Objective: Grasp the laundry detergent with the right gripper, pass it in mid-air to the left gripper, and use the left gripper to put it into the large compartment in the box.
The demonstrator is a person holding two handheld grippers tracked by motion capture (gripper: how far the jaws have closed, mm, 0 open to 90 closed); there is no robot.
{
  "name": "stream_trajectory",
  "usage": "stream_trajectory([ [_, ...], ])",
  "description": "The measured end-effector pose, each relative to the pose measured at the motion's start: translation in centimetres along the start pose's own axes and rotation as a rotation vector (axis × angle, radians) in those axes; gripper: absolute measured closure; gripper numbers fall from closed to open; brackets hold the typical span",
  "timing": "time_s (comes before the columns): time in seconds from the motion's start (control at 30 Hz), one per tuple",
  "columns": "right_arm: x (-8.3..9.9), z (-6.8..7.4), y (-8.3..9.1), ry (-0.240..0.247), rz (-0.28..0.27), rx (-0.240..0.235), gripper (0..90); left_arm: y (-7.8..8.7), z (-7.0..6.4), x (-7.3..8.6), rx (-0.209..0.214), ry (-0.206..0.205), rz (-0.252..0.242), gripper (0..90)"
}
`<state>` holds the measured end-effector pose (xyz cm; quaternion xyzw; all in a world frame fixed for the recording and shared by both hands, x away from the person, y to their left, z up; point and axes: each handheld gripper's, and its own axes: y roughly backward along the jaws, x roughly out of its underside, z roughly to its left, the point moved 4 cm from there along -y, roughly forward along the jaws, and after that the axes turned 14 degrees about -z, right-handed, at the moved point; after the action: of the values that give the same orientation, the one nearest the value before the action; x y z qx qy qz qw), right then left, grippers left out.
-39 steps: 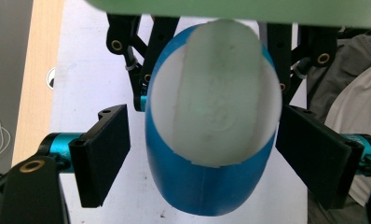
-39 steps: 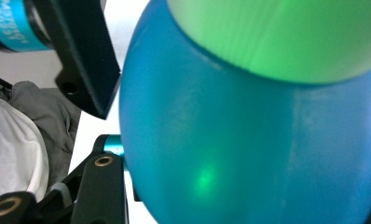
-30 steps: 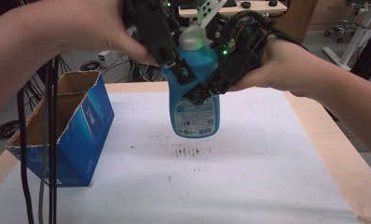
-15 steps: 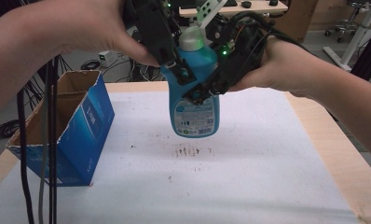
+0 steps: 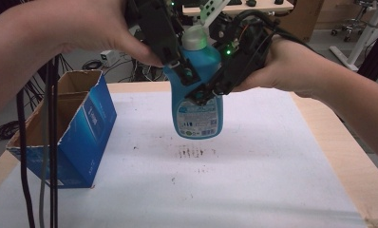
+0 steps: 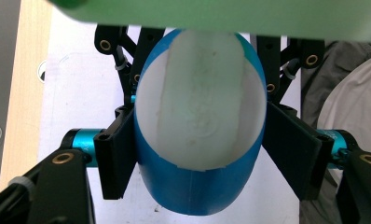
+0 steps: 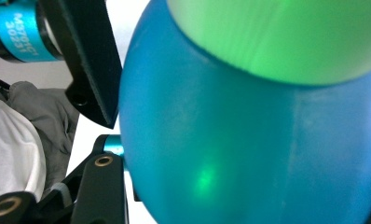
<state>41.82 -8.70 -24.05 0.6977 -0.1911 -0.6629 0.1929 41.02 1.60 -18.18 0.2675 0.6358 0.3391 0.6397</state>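
The open blue cardboard box point(image 5: 66, 135) stands at the table's left. A blue plastic bottle with a pale cap point(image 5: 198, 97) hangs above the table's far middle, unmoved since a second ago. The left gripper point(image 5: 177, 71) and right gripper point(image 5: 211, 88) both clamp its body.

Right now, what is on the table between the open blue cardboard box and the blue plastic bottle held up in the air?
In the high view, just white table cover between the blue cardboard box and the blue plastic bottle, with small dark specks.
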Motion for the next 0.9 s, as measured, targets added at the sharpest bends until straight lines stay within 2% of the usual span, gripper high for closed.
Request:
stream_trajectory([
  [0.37, 0.00, 0.02, 0.01, 0.002, 0.003, 0.001, 44.7, 0.11, 0.10, -0.03, -0.011, 0.008, -0.010, 29.6],
  [0.43, -0.02, 0.08, -0.07, -0.001, 0.000, -0.003, 44.7, 0.11, 0.08, -0.10, -0.004, 0.005, -0.011, 32.6],
  [0.73, -0.07, 0.23, -0.10, 0.004, 0.000, -0.007, 44.6, -0.35, -0.09, -0.11, -0.005, 0.005, 0.004, 32.7],
  [0.9, -0.06, 0.30, -0.08, 0.008, 0.004, -0.008, 44.6, -0.30, -0.03, -0.13, -0.001, 0.010, 0.004, 36.9],
])
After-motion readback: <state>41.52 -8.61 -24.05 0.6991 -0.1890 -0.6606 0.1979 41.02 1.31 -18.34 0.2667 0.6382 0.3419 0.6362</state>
